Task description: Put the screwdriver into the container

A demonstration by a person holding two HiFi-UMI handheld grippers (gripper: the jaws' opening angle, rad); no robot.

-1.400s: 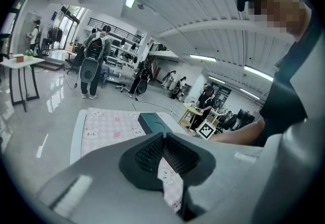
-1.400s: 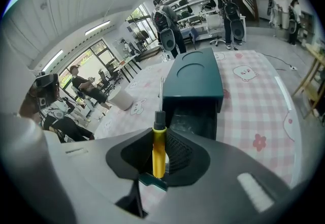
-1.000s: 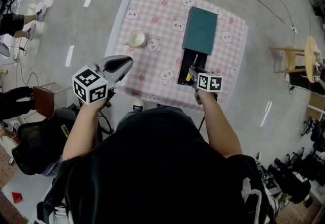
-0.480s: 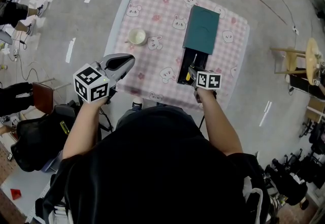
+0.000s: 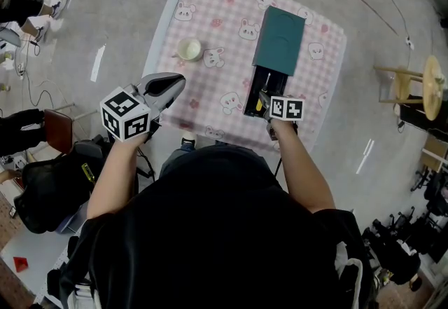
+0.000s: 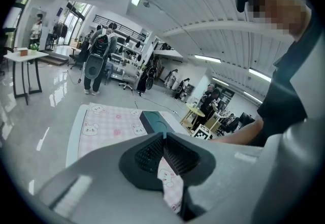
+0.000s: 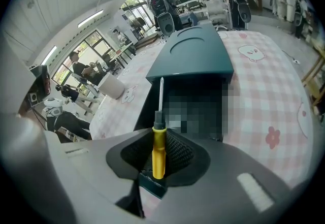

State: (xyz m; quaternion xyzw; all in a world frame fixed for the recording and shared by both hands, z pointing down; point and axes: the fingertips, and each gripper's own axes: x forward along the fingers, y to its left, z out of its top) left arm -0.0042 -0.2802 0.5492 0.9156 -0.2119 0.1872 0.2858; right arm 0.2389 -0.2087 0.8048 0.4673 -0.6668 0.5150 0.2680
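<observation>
A screwdriver [image 7: 158,153] with a yellow handle and a thin metal shaft is clamped between the pads of my right gripper [image 7: 159,136], which is shut on it. The shaft points into the dark open end of the teal container [image 7: 195,55]. In the head view my right gripper [image 5: 267,100] hovers at the near, open end of the container [image 5: 278,38] on the pink checked table [image 5: 224,27]. My left gripper [image 5: 165,87] hangs over the table's near left edge. Its jaws [image 6: 163,139] are shut with nothing between them.
A white cup [image 5: 188,50] stands on the left part of the table; in the right gripper view the cup [image 7: 110,85] sits left of the container. A wooden stool [image 5: 413,80] stands on the floor to the right. Bags and a chair [image 5: 56,139] crowd the floor at the left.
</observation>
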